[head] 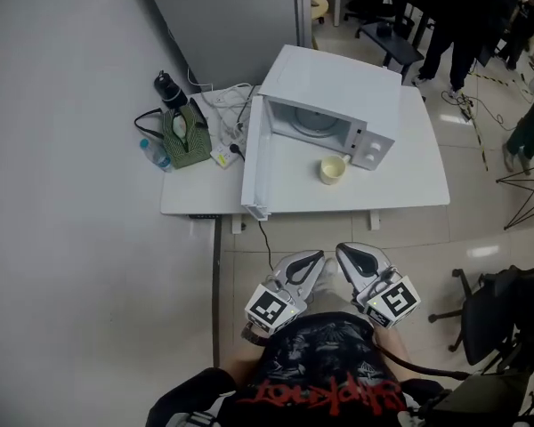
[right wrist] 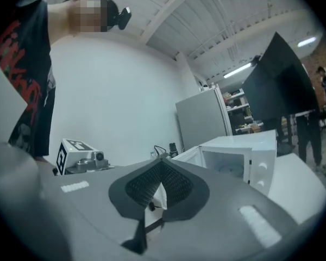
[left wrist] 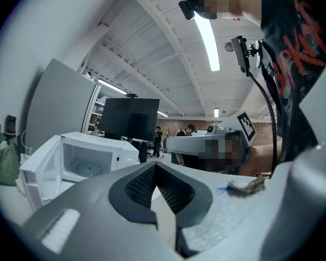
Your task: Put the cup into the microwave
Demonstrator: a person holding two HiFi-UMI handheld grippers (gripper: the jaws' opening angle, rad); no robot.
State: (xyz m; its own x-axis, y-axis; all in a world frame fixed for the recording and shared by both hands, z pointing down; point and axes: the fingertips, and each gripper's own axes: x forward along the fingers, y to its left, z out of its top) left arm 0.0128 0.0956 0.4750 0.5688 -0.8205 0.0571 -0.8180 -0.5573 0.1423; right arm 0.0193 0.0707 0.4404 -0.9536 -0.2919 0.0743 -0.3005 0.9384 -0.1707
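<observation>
Approach phase: we hold left gripper (head: 311, 262) and right gripper (head: 349, 254) closed, empty; next, open 1 onto small pale-yellow cup (head: 333, 169).

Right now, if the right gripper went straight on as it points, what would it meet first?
Probably the open microwave door, just beyond the right gripper; depth is unclear.
</observation>
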